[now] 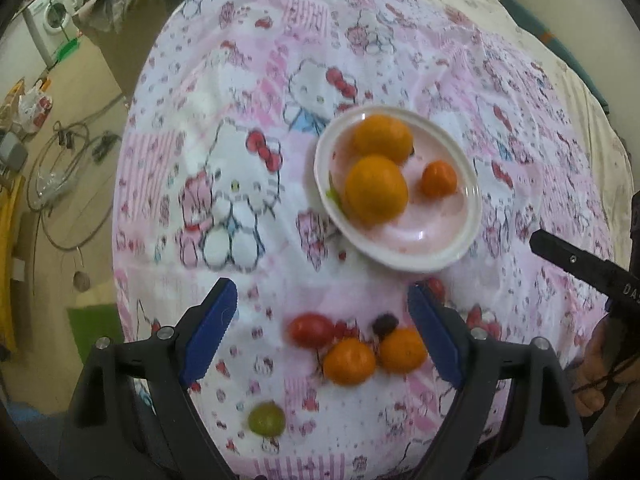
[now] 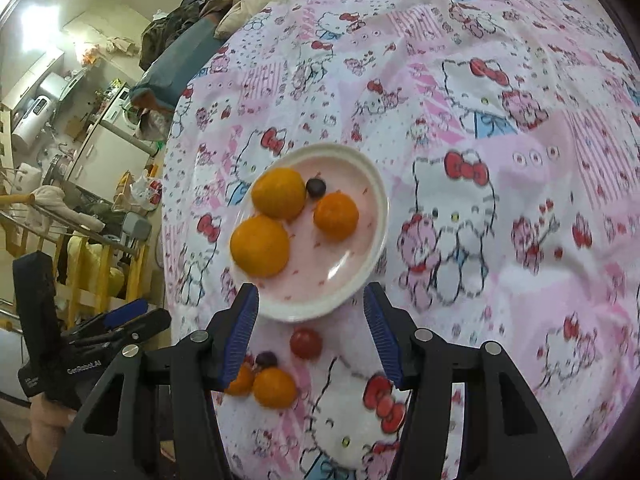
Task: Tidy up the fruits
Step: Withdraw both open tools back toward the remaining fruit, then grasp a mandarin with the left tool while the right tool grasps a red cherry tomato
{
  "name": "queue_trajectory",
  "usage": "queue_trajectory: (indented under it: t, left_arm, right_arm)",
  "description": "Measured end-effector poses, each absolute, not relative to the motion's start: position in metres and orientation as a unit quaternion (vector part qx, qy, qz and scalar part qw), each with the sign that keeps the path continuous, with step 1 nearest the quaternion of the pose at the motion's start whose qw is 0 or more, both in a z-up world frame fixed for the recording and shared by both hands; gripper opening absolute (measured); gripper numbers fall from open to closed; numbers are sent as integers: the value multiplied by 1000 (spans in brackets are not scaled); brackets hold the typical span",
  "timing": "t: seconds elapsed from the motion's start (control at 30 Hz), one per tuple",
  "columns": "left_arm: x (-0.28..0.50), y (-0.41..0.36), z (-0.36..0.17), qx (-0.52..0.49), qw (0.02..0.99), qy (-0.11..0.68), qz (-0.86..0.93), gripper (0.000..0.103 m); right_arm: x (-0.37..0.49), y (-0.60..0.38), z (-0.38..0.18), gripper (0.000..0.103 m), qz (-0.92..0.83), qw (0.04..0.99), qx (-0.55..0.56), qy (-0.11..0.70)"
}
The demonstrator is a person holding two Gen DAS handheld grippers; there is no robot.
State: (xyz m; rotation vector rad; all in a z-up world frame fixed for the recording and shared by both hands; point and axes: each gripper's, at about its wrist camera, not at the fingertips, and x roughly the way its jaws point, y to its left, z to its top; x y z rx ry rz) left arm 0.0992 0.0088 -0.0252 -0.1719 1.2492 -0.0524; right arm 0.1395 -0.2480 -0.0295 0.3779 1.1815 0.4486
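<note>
Left gripper [image 1: 322, 304] spread wide, empty, above loose oranges [image 1: 349, 361], right gripper [image 2: 311, 304] released, near plate [image 2: 376, 208]

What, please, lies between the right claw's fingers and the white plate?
In the right wrist view, only patterned tablecloth; the small red tomato sits between the open fingers, below the plate.

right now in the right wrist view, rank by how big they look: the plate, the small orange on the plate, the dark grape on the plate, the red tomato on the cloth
1. plate
2. small orange
3. red tomato, though it lies nearer the camera, so its true size is unsure
4. dark grape
</note>
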Motion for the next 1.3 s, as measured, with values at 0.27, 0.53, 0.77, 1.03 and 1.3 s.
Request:
queue_trajectory:
  t: [0.27,0.53,0.77,1.03,1.3]
  left_arm:
    - [72,2,-59,-101,772,627,-28,85]
    - [72,-8,-90,-133,737,662,-34,61]
    - [78,-15,-110,-140,716,683,-37,55]
    - [81,-14,-113,-141,711,687,-42,38]
    - [75,-17,-82,-125,741,656,-66,37]
  right_arm:
    - [116,-257,-40,58,194,782,202,557]
    - [119,-259,-42,58,186,785,208,553]
    - [120,-258,-43,58,189,783,210,554]
    - [122,-256,-46,58,188,781,210,557]
    - [121,-255,-49,58,185,780,204,562]
